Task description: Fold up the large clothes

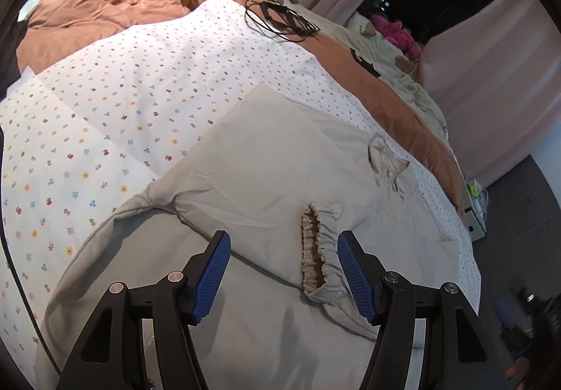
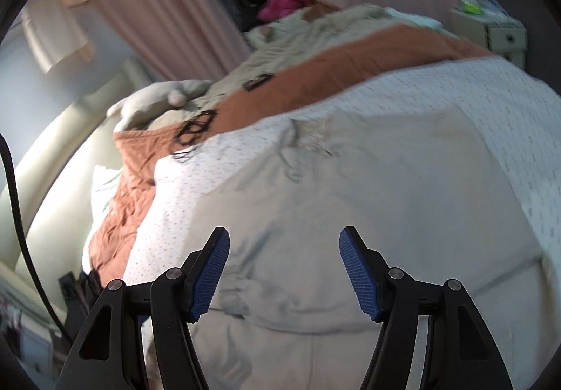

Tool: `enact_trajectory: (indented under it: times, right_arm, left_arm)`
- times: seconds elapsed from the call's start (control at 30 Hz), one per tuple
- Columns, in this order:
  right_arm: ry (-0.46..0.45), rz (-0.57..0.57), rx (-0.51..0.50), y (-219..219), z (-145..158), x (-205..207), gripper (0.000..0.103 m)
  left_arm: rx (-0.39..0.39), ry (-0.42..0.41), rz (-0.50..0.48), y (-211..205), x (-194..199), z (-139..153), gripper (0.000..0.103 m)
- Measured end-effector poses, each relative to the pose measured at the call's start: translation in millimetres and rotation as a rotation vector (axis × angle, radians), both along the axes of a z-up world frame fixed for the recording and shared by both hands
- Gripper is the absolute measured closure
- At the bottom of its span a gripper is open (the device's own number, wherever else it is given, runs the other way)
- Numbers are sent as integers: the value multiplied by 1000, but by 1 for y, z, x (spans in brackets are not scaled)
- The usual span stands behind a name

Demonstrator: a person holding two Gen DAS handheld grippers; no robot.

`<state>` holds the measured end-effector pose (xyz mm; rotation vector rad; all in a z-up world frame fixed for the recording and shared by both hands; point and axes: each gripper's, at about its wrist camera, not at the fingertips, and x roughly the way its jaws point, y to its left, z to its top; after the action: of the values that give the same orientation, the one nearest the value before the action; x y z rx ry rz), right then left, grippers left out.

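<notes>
A large beige jacket [image 1: 280,158] lies spread on the flower-print sheet [image 1: 140,74] of the bed. Its sleeve is folded across the body, and the elastic cuff [image 1: 315,250] lies between the fingers of my left gripper [image 1: 284,271], which is open and empty just above the cloth. The collar [image 1: 389,165] sits at the far right. In the right wrist view, which is blurred, the same jacket [image 2: 350,179] fills the middle. My right gripper [image 2: 284,271] is open and empty above it.
A rust-orange quilt [image 1: 122,1] and beige bedding [image 1: 403,60] lie at the far side of the bed. A coil of black cable [image 1: 277,18] rests on the sheet's far edge. Pink curtains [image 1: 491,57] hang behind. A small drawer unit [image 2: 501,32] stands beside the bed.
</notes>
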<state>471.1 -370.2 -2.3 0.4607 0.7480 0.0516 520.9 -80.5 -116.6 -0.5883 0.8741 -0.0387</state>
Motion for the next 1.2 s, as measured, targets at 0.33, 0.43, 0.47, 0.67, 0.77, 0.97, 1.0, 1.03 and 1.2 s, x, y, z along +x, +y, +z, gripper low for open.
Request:
enact_trajectory:
  times: [0.33, 0.43, 0.47, 0.67, 0.77, 0.97, 1.0, 1.03, 1.2]
  right_arm:
    - [91, -216, 96, -69, -63, -37, 37]
    - [105, -280, 119, -89, -83, -47, 37]
    - [116, -295, 119, -94, -90, -49, 37]
    - [190, -352, 208, -123, -127, -51, 37]
    - [201, -396, 249, -135, -139, -55, 36]
    - [185, -409, 309, -141, -147, -60, 36]
    - [182, -410, 321, -143, -147, -61, 36]
    - [178, -412, 337, -144, -147, -62, 36]
    - [148, -429, 413, -159, -149, -68, 36]
  left_arm:
    - [52, 46, -61, -29, 7, -16, 38]
    - [90, 48, -67, -40, 9, -21, 38]
    - [113, 54, -74, -45, 10, -23, 38]
    - [188, 80, -95, -63, 21, -38, 38]
    - [219, 99, -112, -72, 27, -48, 38]
    - [243, 128, -165, -88, 34, -65, 38]
    - [242, 117, -175, -91, 34, -65, 47]
    - [241, 105, -193, -95, 33, -65, 71]
    - [304, 46, -202, -106, 25, -49, 95]
